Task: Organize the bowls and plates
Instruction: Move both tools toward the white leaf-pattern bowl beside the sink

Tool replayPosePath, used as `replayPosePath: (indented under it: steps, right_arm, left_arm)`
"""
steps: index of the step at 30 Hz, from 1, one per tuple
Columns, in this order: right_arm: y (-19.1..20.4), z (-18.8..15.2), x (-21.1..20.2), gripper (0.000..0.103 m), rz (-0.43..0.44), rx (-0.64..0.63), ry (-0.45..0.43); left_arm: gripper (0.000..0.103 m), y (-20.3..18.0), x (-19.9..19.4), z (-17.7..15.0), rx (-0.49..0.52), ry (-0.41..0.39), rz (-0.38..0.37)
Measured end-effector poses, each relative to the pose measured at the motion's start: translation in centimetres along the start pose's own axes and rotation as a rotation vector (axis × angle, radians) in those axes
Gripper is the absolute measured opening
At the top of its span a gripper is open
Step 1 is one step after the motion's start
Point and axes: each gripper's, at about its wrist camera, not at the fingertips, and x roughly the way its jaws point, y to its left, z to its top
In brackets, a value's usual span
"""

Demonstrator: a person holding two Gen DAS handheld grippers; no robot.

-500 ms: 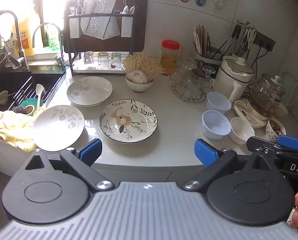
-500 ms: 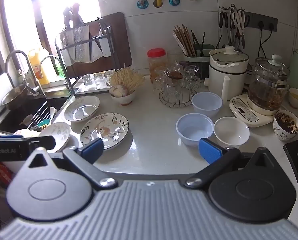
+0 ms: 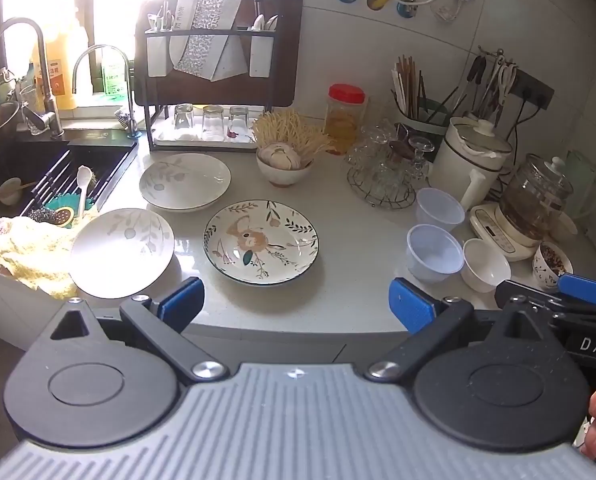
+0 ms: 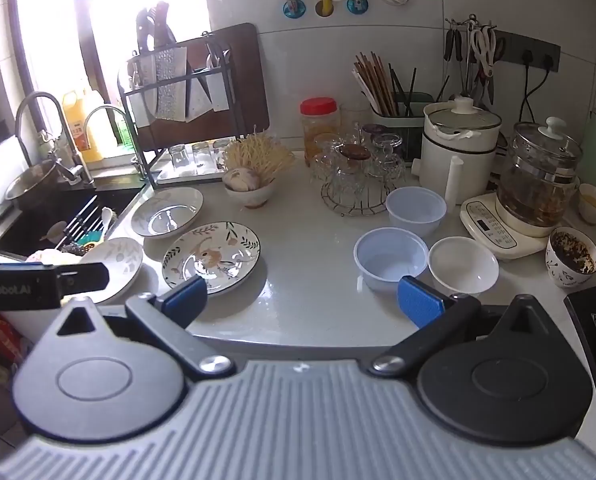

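Three plates lie on the white counter: a flower-painted plate [image 3: 261,241] [image 4: 212,256] in the middle, a leaf-patterned plate [image 3: 185,181] [image 4: 167,211] behind it, and a pale plate [image 3: 123,251] [image 4: 112,266] by the sink's corner. To the right stand two translucent plastic bowls [image 3: 435,253] [image 4: 391,258], [image 3: 439,209] [image 4: 415,209] and a small white bowl [image 3: 485,265] [image 4: 463,265]. My left gripper [image 3: 297,307] hangs open over the counter's front edge, below the flowered plate. My right gripper [image 4: 304,296] is open too, near the nearer plastic bowl. Neither holds anything.
A sink [image 3: 38,176] with utensils and a yellow cloth [image 3: 30,252] lies left. A dish rack [image 3: 214,80] with glasses, a bowl of garlic [image 3: 284,166], glassware on a wire stand [image 3: 382,176], a white cooker [image 3: 472,160], a glass kettle [image 3: 536,200] and a patterned cup [image 4: 572,256] crowd the back and right.
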Motion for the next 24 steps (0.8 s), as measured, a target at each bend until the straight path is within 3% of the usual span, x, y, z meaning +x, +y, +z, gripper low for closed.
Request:
replayPosePath:
  steps: [24]
  right_arm:
    - [0.04,0.4,-0.05,0.103,0.021,-0.043,0.005]
  left_arm:
    - [0.1,-0.61,0.16,-0.82,-0.025,0.001,0.029]
